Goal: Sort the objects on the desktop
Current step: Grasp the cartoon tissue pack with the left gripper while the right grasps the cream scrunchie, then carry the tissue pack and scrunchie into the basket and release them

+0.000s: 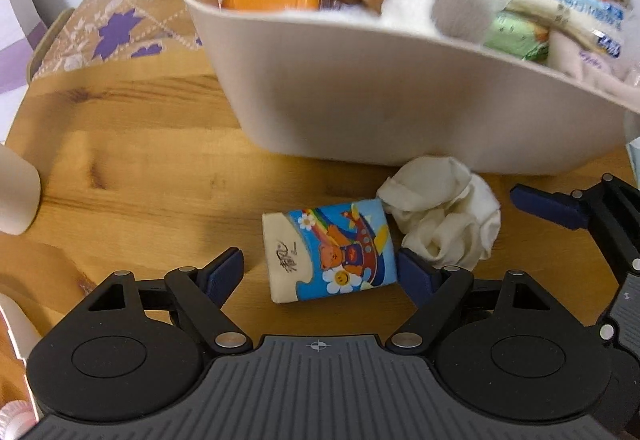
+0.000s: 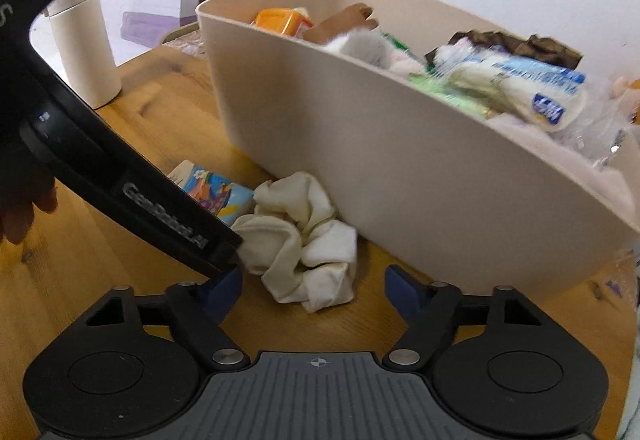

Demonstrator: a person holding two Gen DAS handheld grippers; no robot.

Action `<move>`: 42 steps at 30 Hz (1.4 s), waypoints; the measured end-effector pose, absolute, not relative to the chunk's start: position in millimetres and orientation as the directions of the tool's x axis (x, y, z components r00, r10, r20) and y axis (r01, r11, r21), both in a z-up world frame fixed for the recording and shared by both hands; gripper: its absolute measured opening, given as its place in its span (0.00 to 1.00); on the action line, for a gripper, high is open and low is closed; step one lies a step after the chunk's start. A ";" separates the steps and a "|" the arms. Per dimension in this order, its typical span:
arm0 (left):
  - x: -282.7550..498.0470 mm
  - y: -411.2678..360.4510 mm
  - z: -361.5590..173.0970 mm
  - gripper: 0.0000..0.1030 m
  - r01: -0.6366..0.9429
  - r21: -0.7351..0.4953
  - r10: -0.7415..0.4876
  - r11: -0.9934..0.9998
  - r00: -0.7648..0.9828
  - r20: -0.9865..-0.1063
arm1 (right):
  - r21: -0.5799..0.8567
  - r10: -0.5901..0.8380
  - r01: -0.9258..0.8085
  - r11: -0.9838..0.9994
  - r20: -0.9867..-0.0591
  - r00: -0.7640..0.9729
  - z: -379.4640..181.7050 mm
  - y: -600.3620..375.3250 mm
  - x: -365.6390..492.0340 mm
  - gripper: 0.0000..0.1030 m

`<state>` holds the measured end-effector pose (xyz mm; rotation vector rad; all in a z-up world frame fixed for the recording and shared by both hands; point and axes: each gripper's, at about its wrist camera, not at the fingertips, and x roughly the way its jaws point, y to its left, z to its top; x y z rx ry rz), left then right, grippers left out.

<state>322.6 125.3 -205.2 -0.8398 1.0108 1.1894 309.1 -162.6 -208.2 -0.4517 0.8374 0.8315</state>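
A small tissue pack (image 1: 330,250) with a cartoon bear printed on it lies flat on the wooden table (image 1: 140,167), just in front of the beige bin (image 1: 360,111), and a crumpled white cloth (image 1: 444,211) sits right beside it, touching or nearly touching its right edge. The bin is already heaped with packets, an orange box and soft toys. The left gripper (image 1: 320,272) hangs over the pack with its jaws spread and nothing pinched; the pack lies between the two blue pads, the right pad almost against its edge, the left pad a little clear of it. The right gripper (image 2: 314,288) is likewise released and empty, its jaws straddling the near side of the cloth, with the left tool's black body crossing just ahead of its left finger. The trouble I'd expect comes from that crowding: the two tools are nearly touching, so closing either one could knock the other, or the left gripper's right pad could snag a fold of cloth along with the pack. The pack also lies skewed, so a squeeze might twist it out instead of gripping it.
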 end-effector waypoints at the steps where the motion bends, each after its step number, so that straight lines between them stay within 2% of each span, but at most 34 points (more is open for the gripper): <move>1: 322.3 124.9 -206.7 0.78 -0.982 -0.002 0.335 0.190 0.067 -0.940 | -0.032 0.462 -0.796 0.605 -0.800 0.384 -209.4 -161.8 309.0 0.64; 3: 322.5 122.4 -205.5 0.70 -0.980 0.013 0.359 0.197 0.059 -0.931 | -0.019 0.467 -0.800 0.600 -0.803 0.369 -211.1 -162.0 308.9 0.43; 4: 322.7 121.8 -204.7 0.63 -0.979 0.020 0.366 0.204 0.057 -0.929 | -0.011 0.472 -0.800 0.600 -0.802 0.365 -211.3 -162.5 308.6 0.37; 6: 320.2 122.3 -202.8 0.63 -0.977 0.010 0.366 0.214 0.071 -0.928 | -0.011 0.472 -0.799 0.601 -0.802 0.366 -211.2 -163.1 307.3 0.22; 9: 313.8 122.6 -201.4 0.63 -0.980 -0.013 0.356 0.198 0.084 -0.931 | -0.013 0.469 -0.794 0.607 -0.801 0.372 -210.4 -165.4 304.5 0.15; 23: 290.3 100.9 -169.7 0.62 -0.981 -0.029 0.407 0.191 0.106 -0.907 | -0.012 0.512 -0.792 0.611 -0.757 0.406 -176.9 -196.4 282.6 0.13; 32: 270.3 86.2 -134.1 0.62 -0.977 -0.011 0.476 0.212 0.113 -0.872 | -0.046 0.553 -0.793 0.607 -0.693 0.463 -127.2 -219.2 262.9 0.13; 42: 273.3 88.9 -78.5 0.62 -0.966 0.015 0.586 0.260 0.145 -0.797 | -0.083 0.556 -0.729 0.679 -0.590 0.585 -71.1 -236.8 282.2 0.14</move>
